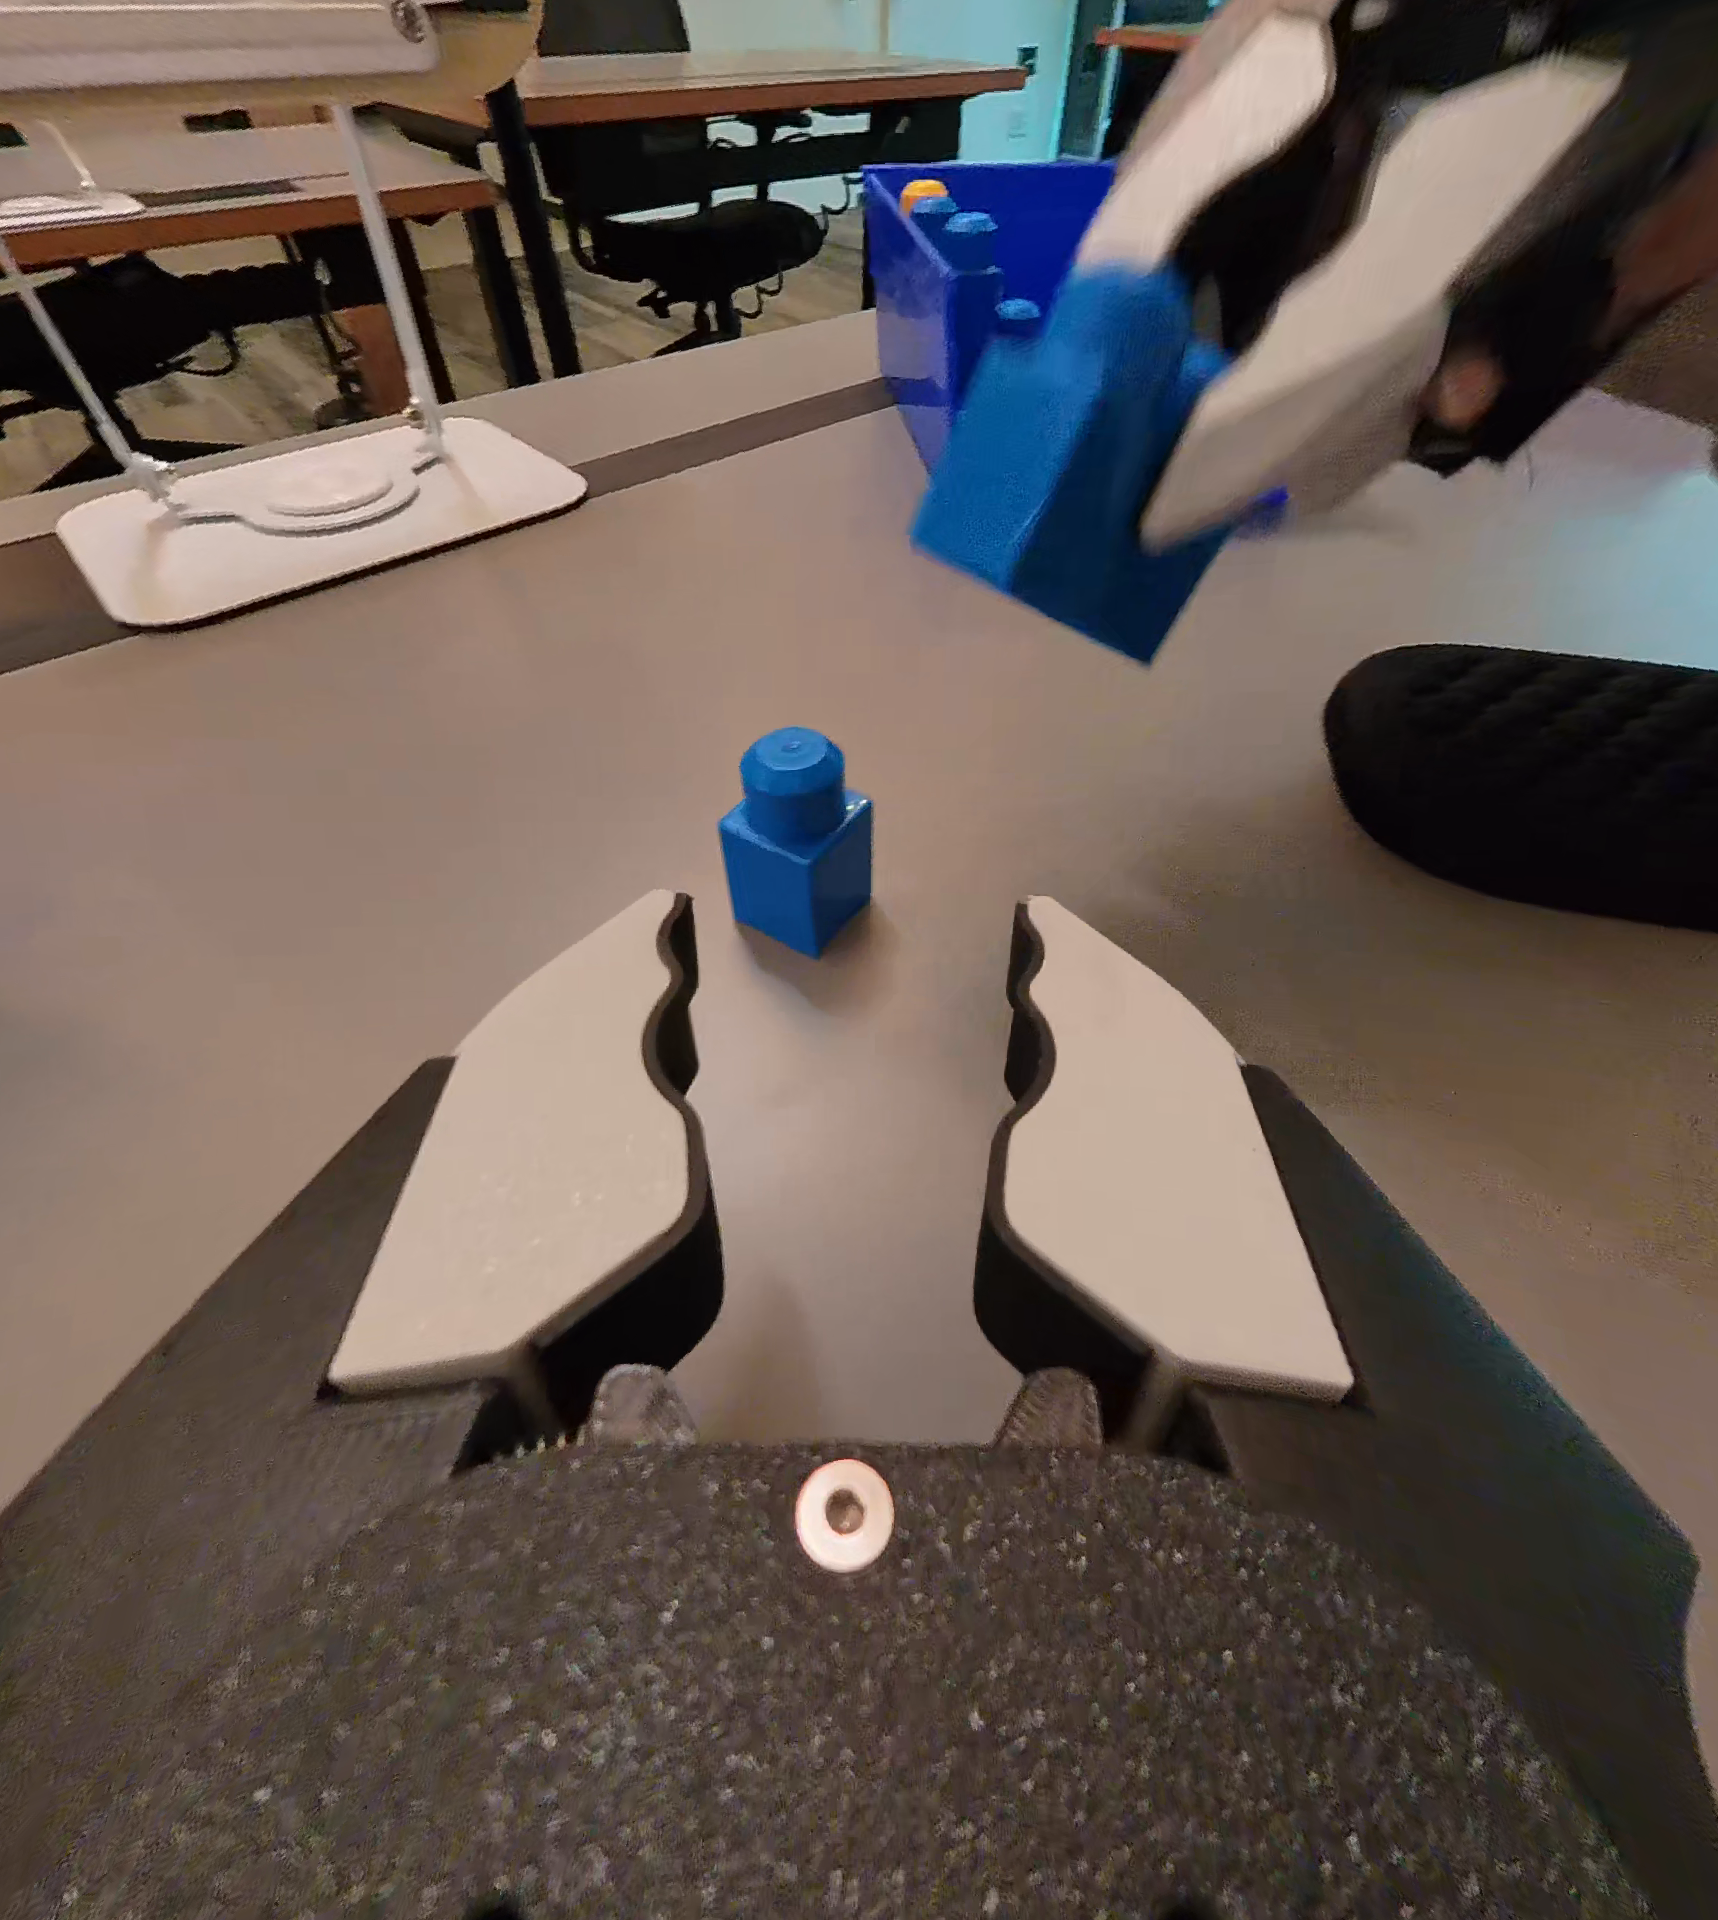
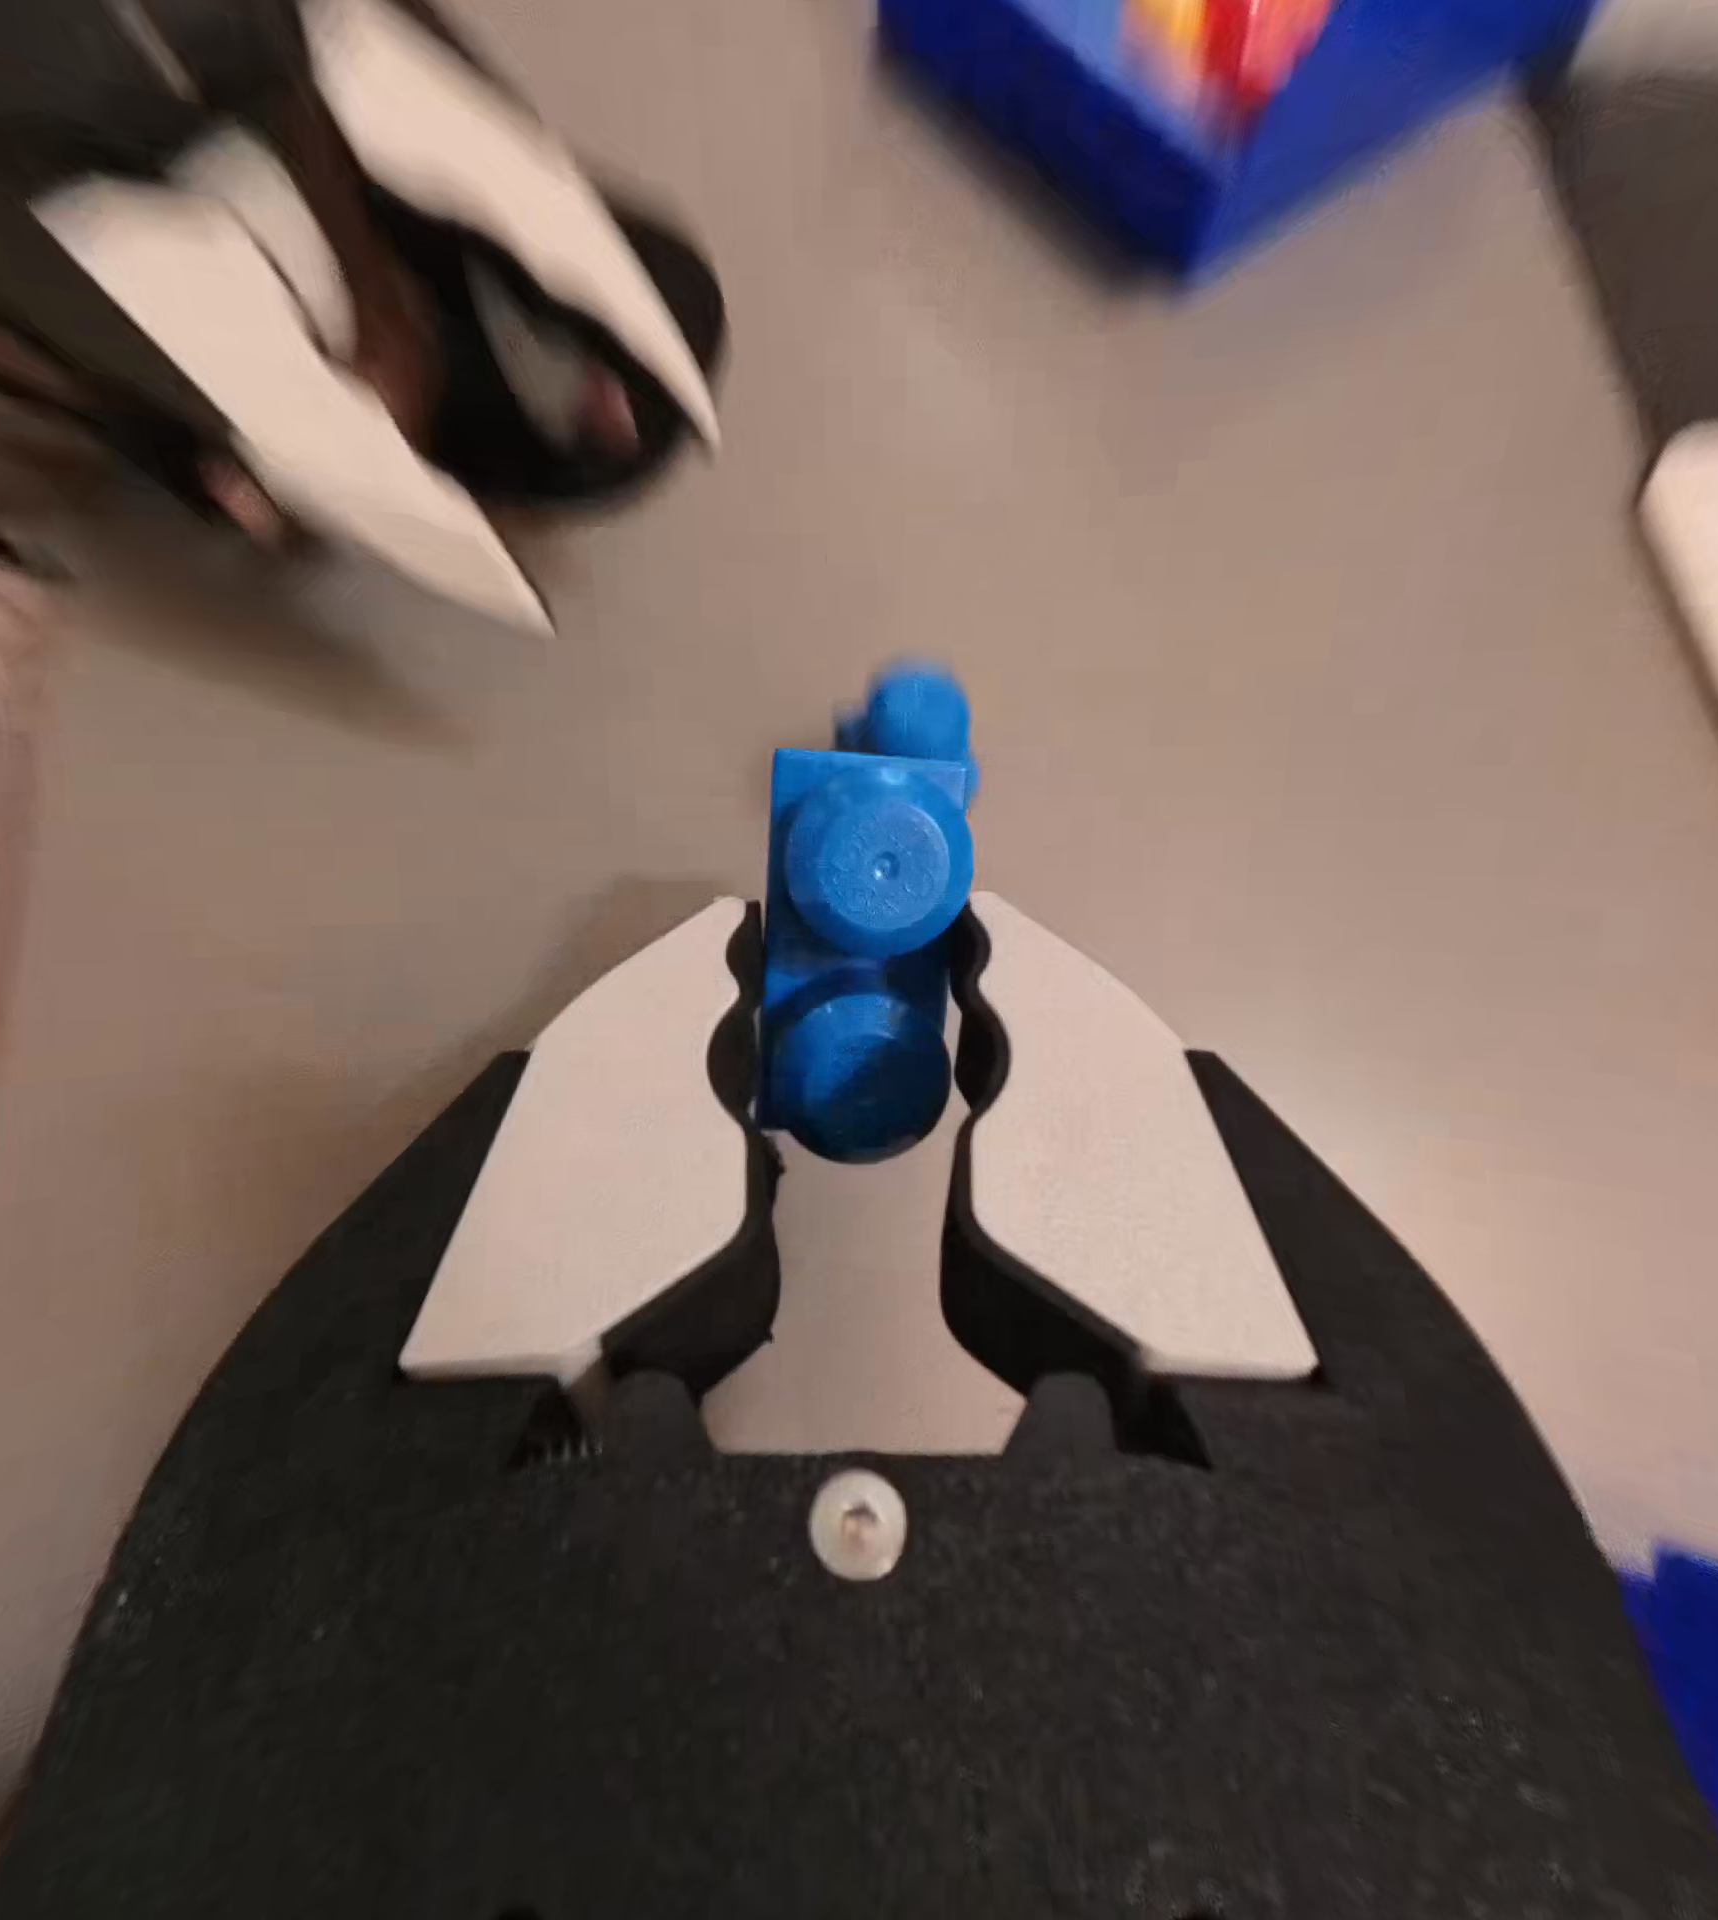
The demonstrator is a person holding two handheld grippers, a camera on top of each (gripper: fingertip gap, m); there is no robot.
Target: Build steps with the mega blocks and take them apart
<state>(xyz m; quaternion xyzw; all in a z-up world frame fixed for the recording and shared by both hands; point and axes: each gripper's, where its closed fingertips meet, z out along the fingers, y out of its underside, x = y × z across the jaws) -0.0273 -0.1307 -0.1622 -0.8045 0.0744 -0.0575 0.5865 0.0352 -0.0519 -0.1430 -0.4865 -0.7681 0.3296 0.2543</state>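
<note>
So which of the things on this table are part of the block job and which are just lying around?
Part of the job:
two-stud blue block, held in the right gripper
single-stud blue block
left gripper, jaws open
blue bin

Lying about:
white stand
black cushion

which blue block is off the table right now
The two-stud blue block, held in the air by the right gripper; the single-stud blue block stands on the table.

I am seeing bare grey counter (image 1: 335,935) lying open between my spread left tongs (image 1: 850,925), with only the small single-stud blue plastic block (image 1: 798,847) standing just ahead of the tips. Up to the right, my right tongs (image 1: 1208,436) are carrying a two-stud blue plastic block (image 1: 1052,488) overhead. A black quilted cushion (image 1: 1582,790) is blocking the right side; the blue plastic bin (image 1: 922,301) and white flat stand base (image 1: 315,520) are crowding the far edge.
</note>
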